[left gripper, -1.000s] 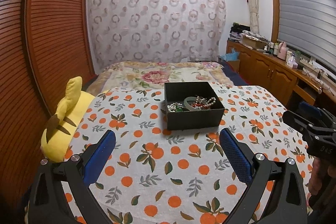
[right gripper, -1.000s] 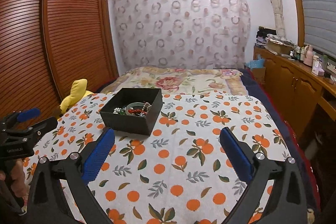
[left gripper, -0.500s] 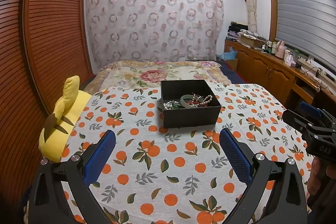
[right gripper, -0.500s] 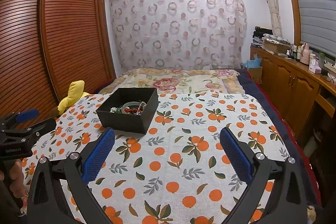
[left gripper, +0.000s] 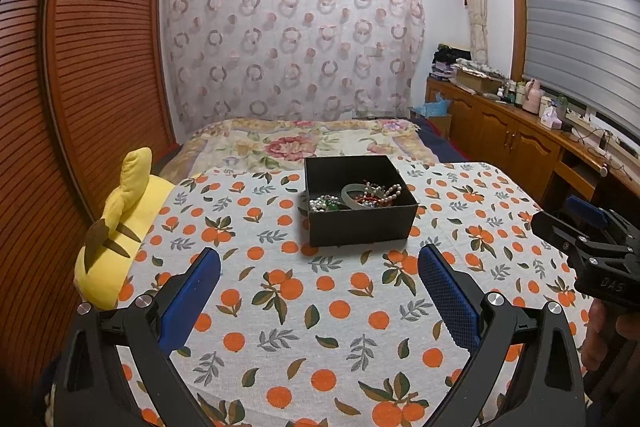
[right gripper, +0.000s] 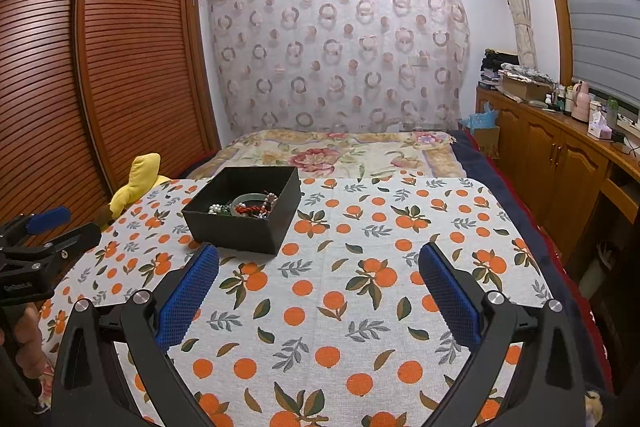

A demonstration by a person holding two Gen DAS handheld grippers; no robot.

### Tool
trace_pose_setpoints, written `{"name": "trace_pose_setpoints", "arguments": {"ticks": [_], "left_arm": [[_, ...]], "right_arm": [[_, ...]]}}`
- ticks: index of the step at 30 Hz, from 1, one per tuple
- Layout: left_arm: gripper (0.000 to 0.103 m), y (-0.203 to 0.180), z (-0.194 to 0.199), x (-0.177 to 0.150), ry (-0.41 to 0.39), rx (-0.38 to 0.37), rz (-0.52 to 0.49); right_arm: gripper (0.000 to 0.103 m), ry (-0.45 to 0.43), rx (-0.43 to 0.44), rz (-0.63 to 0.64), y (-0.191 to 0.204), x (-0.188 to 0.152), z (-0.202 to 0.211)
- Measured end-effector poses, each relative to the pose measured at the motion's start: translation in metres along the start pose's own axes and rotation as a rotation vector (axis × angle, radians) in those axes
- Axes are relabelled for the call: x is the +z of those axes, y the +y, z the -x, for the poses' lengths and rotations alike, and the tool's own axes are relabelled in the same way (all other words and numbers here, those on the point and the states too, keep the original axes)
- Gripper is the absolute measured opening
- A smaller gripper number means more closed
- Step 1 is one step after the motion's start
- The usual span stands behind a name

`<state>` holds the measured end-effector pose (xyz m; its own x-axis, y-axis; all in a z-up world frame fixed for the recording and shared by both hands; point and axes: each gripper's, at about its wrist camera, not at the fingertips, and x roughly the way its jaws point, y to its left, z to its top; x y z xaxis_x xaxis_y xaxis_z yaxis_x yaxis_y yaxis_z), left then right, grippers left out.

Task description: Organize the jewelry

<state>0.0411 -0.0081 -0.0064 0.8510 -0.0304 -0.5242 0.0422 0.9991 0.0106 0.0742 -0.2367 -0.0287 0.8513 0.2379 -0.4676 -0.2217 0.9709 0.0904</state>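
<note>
Both grippers have drawn back and risen a little in the past second, so the black open-topped cardboard box (left gripper: 360,203) now sits farther off in each view. Left gripper (left gripper: 319,269) and right gripper (right gripper: 319,267) hover released, blue pads spread wide with nothing between them, above the orange-print tablecloth (left gripper: 320,311). Ahead of the left gripper and slightly to its right, ahead and left of the right gripper, the box holds the jumbled jewelry (left gripper: 354,197): pearl strands, red beads, a pale green bangle. Its long axis runs left to right, with the left gripper apparently squarer to it. Bare cloth rings the box on all sides, while the yellow plush toy (left gripper: 116,235) crowds the table's left edge.
</note>
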Motion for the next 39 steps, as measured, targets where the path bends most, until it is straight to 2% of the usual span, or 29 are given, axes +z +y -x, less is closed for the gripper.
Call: {"name": "trace_pose_setpoints", "arguments": {"ticks": [39], "left_arm": [[0.095, -0.0021, 0.0109, 0.0065, -0.020, -0.003, -0.009]], "right_arm": [[0.101, -0.004, 0.001, -0.002, -0.0002, -0.0012, 0.0000]]}}
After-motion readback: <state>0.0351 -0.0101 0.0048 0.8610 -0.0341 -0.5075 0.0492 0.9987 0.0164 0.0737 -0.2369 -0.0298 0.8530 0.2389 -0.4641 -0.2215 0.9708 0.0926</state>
